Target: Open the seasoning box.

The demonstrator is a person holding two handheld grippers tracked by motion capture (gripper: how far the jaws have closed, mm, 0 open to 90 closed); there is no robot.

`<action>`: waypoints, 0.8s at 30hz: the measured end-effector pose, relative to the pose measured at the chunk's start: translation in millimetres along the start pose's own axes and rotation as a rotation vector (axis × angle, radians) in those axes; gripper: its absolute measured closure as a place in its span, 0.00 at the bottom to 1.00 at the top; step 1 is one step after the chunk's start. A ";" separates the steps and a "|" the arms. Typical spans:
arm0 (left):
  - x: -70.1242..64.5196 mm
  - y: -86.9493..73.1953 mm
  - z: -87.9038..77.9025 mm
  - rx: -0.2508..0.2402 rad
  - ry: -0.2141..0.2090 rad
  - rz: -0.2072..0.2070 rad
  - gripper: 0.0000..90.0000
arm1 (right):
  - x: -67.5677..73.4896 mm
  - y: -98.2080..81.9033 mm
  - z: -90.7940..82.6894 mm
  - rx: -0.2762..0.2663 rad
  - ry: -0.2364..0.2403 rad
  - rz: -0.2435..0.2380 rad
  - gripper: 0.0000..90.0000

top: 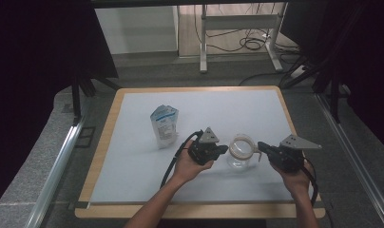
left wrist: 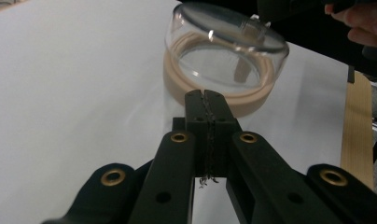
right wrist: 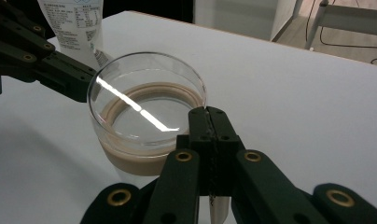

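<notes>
A white-topped table [top: 133, 156] with a wooden rim carries everything here. Toward its back left stands a white pouch [top: 164, 124] with blue print, upright and well apart from the rest. Near the front, between the two hands, sits a clear glass jar [top: 240, 154] with a beige ring around its lid. The left gripper [top: 222, 149] comes in from the jar's left, its black jaws pressed together with nothing between them, the tips just beside the jar's ring. The right gripper [top: 260, 145] comes in from the jar's right, jaws likewise pressed flat together and empty, their tips at the edge of the glass lid [right wrist: 147, 100].
</notes>
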State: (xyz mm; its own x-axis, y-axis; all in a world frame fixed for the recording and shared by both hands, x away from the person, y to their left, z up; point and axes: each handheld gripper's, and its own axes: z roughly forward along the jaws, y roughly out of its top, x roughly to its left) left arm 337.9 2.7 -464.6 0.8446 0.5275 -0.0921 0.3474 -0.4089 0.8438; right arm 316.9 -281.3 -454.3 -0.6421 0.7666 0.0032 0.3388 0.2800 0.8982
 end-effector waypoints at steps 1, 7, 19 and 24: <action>-0.4 1.2 0.9 0.003 0.001 0.002 1.00 | 0.1 0.0 0.1 -0.001 0.001 0.001 1.00; -0.6 2.1 3.1 0.008 -0.003 0.001 1.00 | -1.1 -0.7 -0.2 -0.002 0.007 0.008 1.00; 0.8 1.1 6.3 0.021 0.002 0.002 1.00 | -0.6 -0.5 0.0 -0.003 0.010 0.006 1.00; -0.3 0.2 8.8 0.029 0.001 0.005 1.00 | -0.7 -0.6 -0.1 -0.002 0.011 0.008 1.00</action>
State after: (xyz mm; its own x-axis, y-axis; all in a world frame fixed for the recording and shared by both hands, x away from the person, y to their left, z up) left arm 341.4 -4.1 -469.0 0.8461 0.5258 -0.0872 0.3546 -0.4331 0.8287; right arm 317.1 -282.1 -454.8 -0.6471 0.7622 0.0154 0.3427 0.2727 0.8990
